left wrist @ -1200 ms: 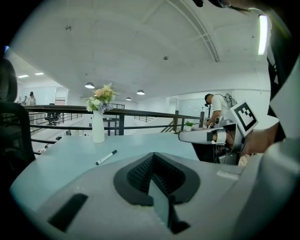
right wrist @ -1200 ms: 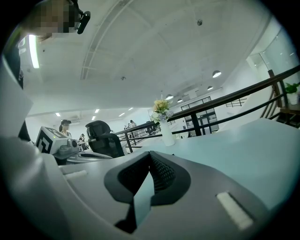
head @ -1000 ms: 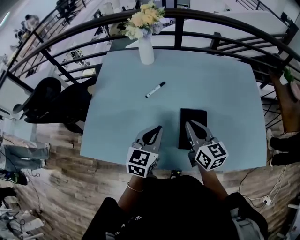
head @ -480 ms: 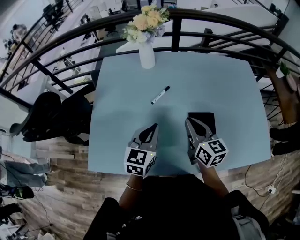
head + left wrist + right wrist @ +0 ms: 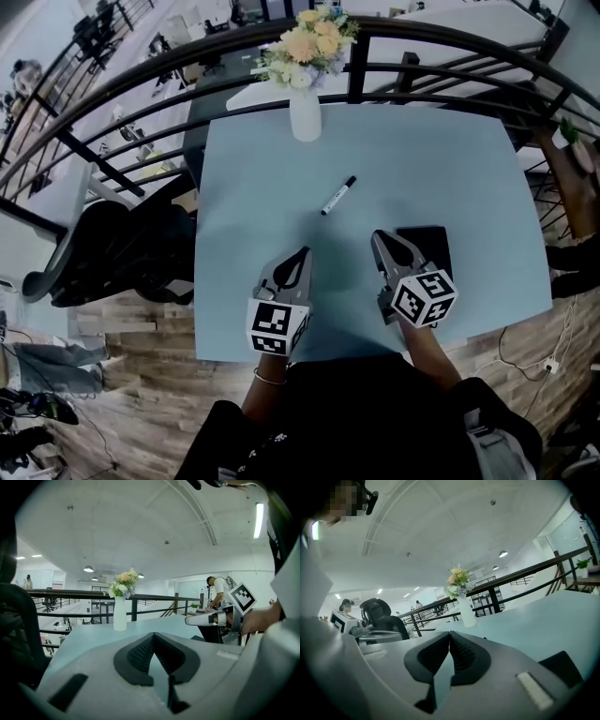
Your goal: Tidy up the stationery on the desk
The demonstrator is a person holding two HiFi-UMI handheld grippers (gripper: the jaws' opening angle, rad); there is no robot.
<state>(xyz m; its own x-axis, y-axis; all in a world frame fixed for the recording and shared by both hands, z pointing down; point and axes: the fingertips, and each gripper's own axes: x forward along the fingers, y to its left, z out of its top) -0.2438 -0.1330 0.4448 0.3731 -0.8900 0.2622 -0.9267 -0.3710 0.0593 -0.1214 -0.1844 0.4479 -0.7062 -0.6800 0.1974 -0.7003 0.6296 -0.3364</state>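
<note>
Your left gripper [image 5: 302,252] and right gripper [image 5: 379,237], fingers clenched and empty, have drifted left across the desk [image 5: 253,187], so the black notebook [image 5: 431,248] now lies just beside the right one and the marker pen [image 5: 338,195] ahead between both, neither yet grasped.

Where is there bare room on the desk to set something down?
Widest bare patch: the desk's left side, between the vase and the left hand-held gripper, left of the marker. Also bare: the far right, beyond the black case. Crowded: near right, where the right hand-held gripper sits beside the case.
</note>
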